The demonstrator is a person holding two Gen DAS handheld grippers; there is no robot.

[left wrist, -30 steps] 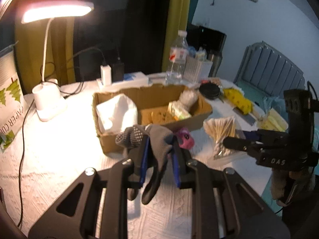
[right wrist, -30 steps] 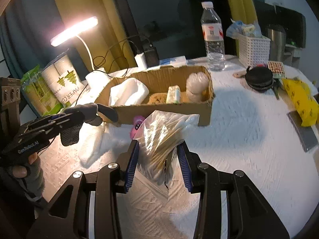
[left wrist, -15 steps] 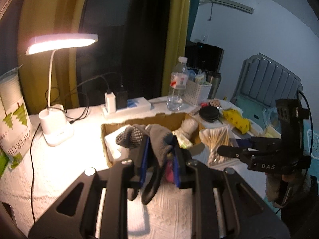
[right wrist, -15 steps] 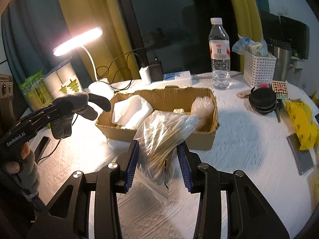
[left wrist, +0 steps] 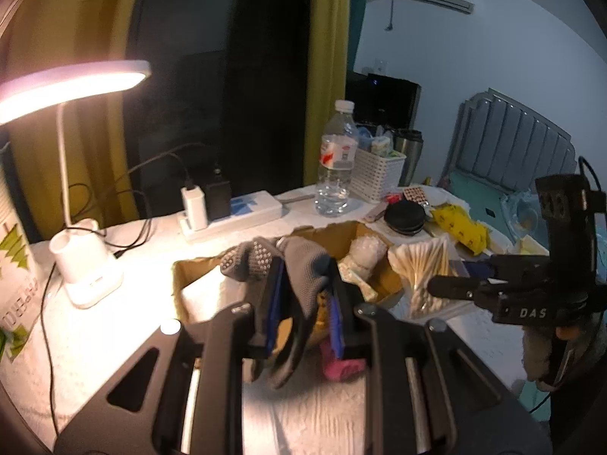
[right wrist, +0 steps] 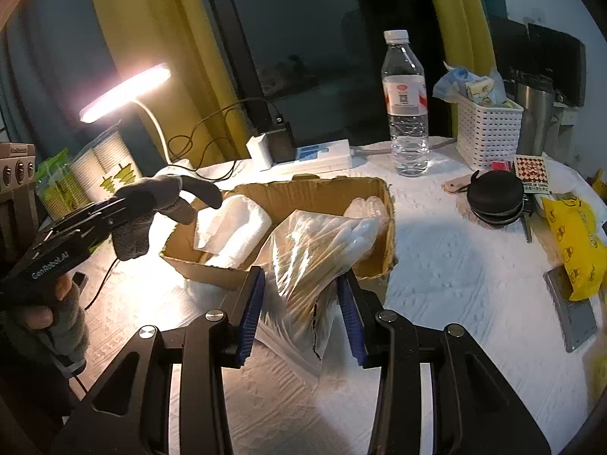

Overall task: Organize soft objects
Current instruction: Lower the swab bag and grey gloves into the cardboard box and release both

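My left gripper (left wrist: pixel 303 295) is shut on a grey dotted glove (left wrist: pixel 303 276) and holds it in the air above the open cardboard box (left wrist: pixel 182 269). The glove also shows in the right wrist view (right wrist: pixel 151 212) at the left. My right gripper (right wrist: pixel 299 303) is shut on a clear bag of cotton swabs (right wrist: pixel 318 246), held above the box's near wall (right wrist: pixel 371 265). The bag also shows in the left wrist view (left wrist: pixel 421 265). In the box lie a white tissue pack (right wrist: pixel 231 227) and a clear bag of cotton balls (left wrist: pixel 364 250). A pink object (left wrist: pixel 341 364) lies on the table below the left gripper.
A lit desk lamp (left wrist: pixel 76 227) stands at the left by a paper-cup pack (right wrist: pixel 102 167). Behind the box are a power strip with chargers (right wrist: pixel 303 155), a water bottle (right wrist: pixel 406 102) and a white basket (right wrist: pixel 489 129). A black round case (right wrist: pixel 493 197) and a yellow bag (right wrist: pixel 573 239) lie at the right.
Both grippers have risen and moved toward the box with the glove and the swab bag still held. The box now sits lower in both views.
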